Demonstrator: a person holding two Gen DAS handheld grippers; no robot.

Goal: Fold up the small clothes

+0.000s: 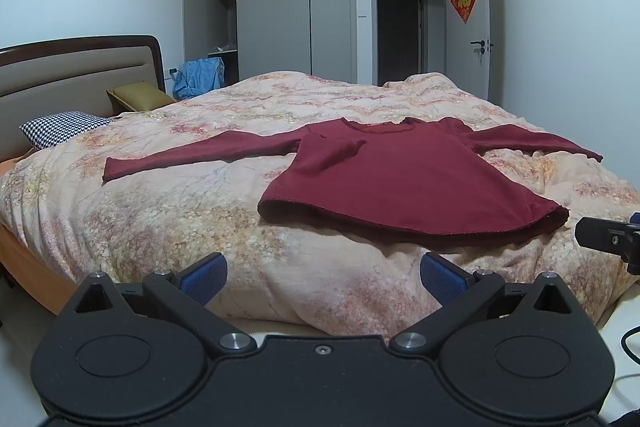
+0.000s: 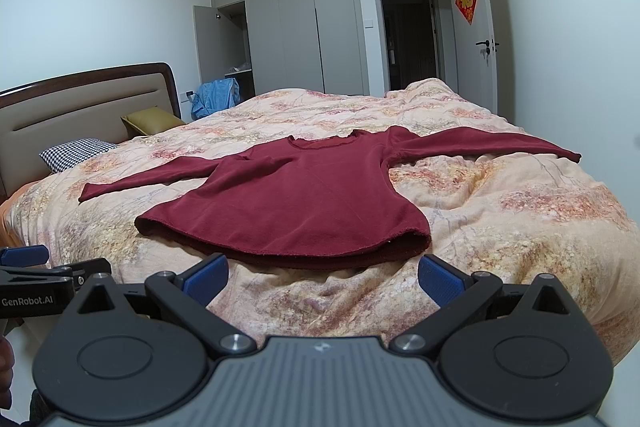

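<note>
My left gripper [image 1: 323, 277] is all matte black: two round housings, silver pivot screws, blue ribbed pads [image 1: 206, 277]. My right gripper [image 2: 322, 279] has a grey ribbed plate at 6 o'clock; at 9 o'clock, white "GenRobot.AI" lettering.

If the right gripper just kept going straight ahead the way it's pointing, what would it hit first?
Most likely the floral duvet at the bed's near edge, then the hem of the maroon top just beyond. The right gripper is open and empty; exact height is hard to judge.
</note>
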